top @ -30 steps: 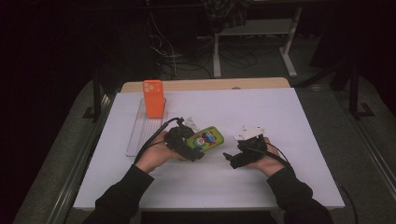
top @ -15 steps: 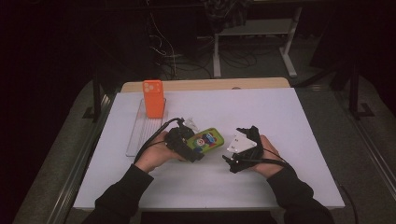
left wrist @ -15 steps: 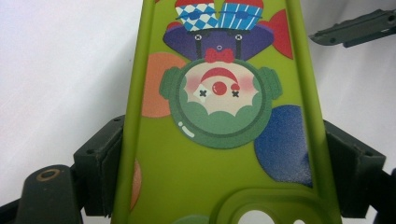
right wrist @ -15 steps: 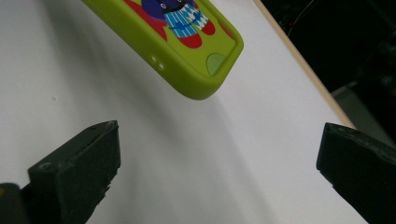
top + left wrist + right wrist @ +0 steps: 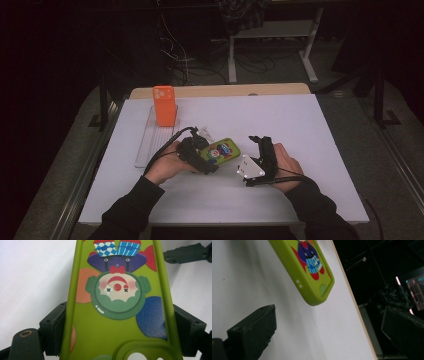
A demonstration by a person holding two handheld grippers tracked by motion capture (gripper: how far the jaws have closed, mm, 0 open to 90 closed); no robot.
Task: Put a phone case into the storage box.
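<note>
Left hand-held gripper [image 5: 209, 161] clamped across the green phone case [image 5: 222, 150] at frame centre, lifted just off the white surface [image 5: 300, 125], probably to present its free end. Right hand-held gripper [image 5: 261, 145] just beside it, jaws wide apart, likely lining up.

1. A white table top [image 5: 310, 130] takes the middle of the high view, brightly lit while the room around it lies in near darkness.
2. A pale wooden strip [image 5: 225, 90] runs along the table's far edge.
3. Beyond it stands a light-coloured frame with a shelf [image 5: 272, 30] on 2 splayed legs.
4. Loose cables [image 5: 182, 55] trail over the dark floor beside that frame.
5. Grey floor [image 5: 385, 150] flanks the table on both sides.
6. A dim glowing panel [image 5: 415, 290], possibly a screen, shows in the right gripper view.
</note>
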